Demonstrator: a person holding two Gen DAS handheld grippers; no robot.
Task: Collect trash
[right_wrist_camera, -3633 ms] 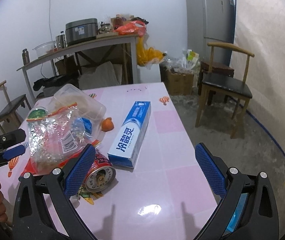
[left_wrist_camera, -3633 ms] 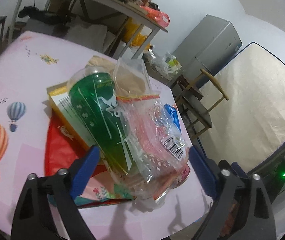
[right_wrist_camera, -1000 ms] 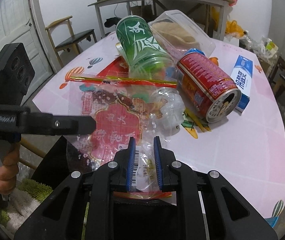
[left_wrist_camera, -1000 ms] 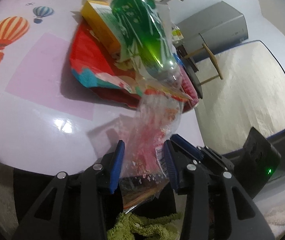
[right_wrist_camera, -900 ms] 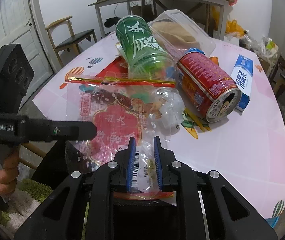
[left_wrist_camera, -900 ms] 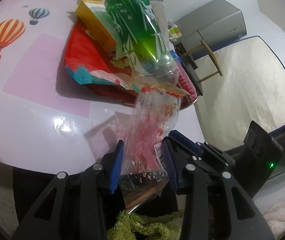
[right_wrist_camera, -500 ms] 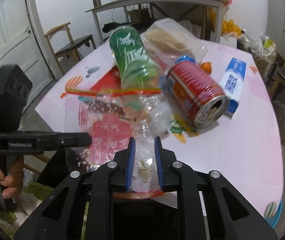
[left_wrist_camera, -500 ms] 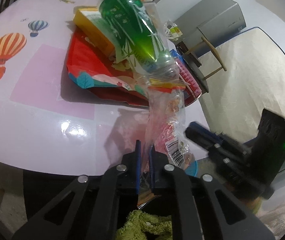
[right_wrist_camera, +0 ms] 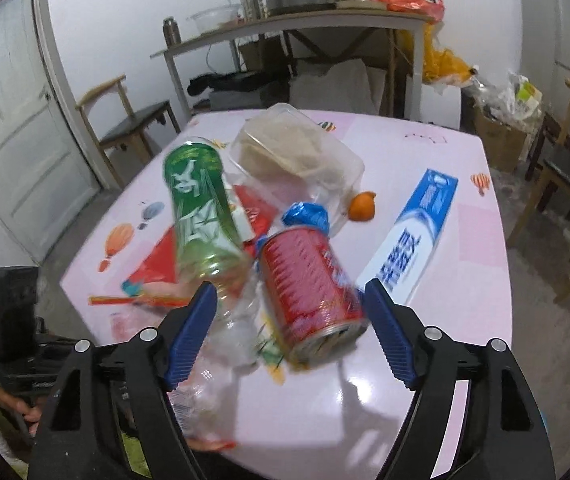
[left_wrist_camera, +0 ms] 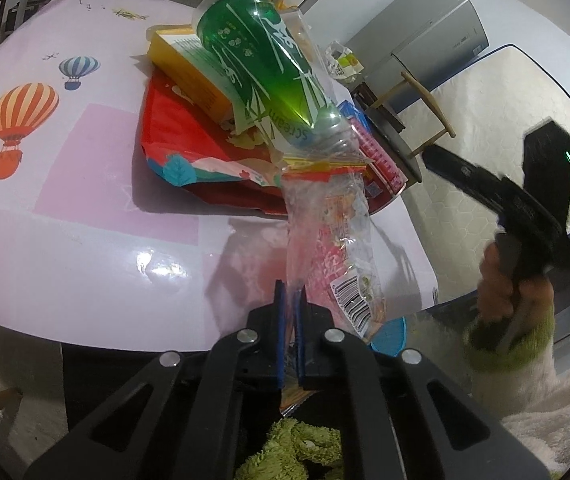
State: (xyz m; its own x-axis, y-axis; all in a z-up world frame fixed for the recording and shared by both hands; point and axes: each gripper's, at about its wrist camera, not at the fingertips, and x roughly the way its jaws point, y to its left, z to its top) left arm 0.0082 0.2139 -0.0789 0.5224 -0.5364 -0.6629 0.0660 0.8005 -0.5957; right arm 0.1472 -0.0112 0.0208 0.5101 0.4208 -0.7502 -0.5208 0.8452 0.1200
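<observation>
Left gripper point(left_wrist_camera: 291, 332) clamps the limp, slippery zip bag point(left_wrist_camera: 327, 240) at its 6 o'clock edge; the right gripper point(right_wrist_camera: 289, 336) has just opened, empty, so a re-grip likely suits the stiffer zipper strip point(left_wrist_camera: 321, 170).

The red can point(right_wrist_camera: 313, 292) is smeared by motion blur — its label unreadable. The clear zip bag point(left_wrist_camera: 327, 232) runs down between the left gripper's point(left_wrist_camera: 291, 334) blue pads, its lower edge hidden.

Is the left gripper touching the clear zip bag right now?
Touching. In the left wrist view the left gripper has its jaws pressed together on the lower edge of the clear zip bag, which stretches up from them toward the trash pile.
</observation>
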